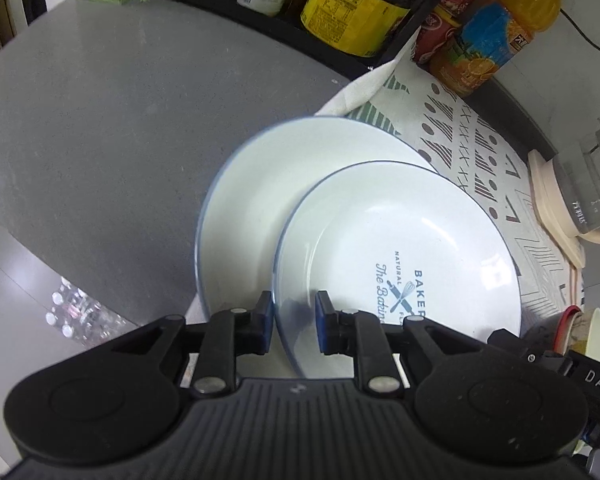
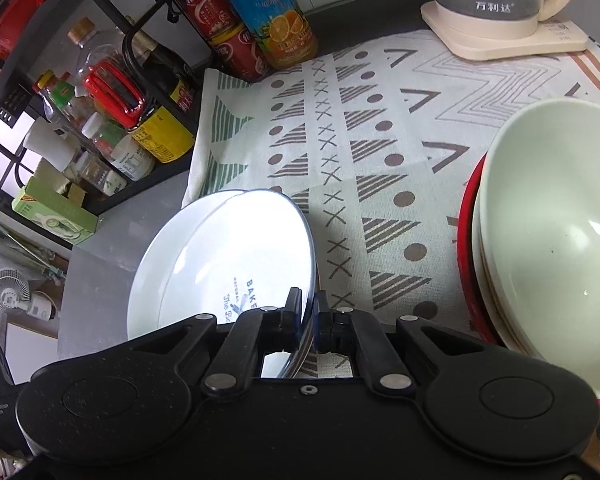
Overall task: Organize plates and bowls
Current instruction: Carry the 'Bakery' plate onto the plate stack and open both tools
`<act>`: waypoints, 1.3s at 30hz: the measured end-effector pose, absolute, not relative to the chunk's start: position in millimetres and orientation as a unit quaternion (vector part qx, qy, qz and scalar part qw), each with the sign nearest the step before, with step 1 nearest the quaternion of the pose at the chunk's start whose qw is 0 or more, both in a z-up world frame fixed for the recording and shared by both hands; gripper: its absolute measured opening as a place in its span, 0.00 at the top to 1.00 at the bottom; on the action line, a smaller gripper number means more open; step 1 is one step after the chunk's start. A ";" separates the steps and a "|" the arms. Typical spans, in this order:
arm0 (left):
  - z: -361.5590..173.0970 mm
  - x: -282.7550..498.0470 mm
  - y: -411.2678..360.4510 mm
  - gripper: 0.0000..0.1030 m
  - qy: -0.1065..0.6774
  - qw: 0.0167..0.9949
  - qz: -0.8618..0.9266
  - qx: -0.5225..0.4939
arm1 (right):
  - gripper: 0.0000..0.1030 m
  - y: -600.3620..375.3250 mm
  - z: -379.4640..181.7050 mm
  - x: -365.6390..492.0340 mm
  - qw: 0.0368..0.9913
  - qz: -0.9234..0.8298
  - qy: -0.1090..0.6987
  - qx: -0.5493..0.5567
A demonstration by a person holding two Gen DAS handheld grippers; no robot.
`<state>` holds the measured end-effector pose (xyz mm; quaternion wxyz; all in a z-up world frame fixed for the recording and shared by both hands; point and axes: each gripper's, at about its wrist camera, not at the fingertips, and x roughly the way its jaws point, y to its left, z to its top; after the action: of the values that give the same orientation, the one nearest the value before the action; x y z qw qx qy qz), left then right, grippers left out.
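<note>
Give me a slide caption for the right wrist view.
Right gripper clamps the printed plate's rim beside stacked bowls.

Printed plate [image 1: 400,252] overlapping plain plate [image 1: 284,184]

Both wrist fisheyes look steeply down along their fingers, close over the counter. Each view shares the white blue-rimmed printed plate [image 1: 400,248] [image 2: 228,264] and the patterned white cloth [image 1: 472,140] [image 2: 380,152].
</note>
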<state>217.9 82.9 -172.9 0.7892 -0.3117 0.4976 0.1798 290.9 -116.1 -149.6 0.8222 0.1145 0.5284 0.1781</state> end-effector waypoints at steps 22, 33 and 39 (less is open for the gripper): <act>-143.6 213.0 117.3 0.51 0.466 0.808 0.223 -0.285 | 0.93 -97.5 -164.1 296.9 0.828 0.165 0.528 0.087; -165.2 211.9 125.8 0.66 0.469 0.796 0.207 -0.321 | 0.89 -88.1 -168.5 301.6 0.831 0.153 0.529 0.075; -163.4 210.4 124.4 0.76 0.460 0.802 0.207 -0.321 | 0.83 -87.6 -169.9 301.3 0.831 0.155 0.530 0.075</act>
<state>210.4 124.4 -163.4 0.8016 -0.3210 0.4597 0.2074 301.3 -87.6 -169.9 0.8305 0.0746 0.5298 0.1549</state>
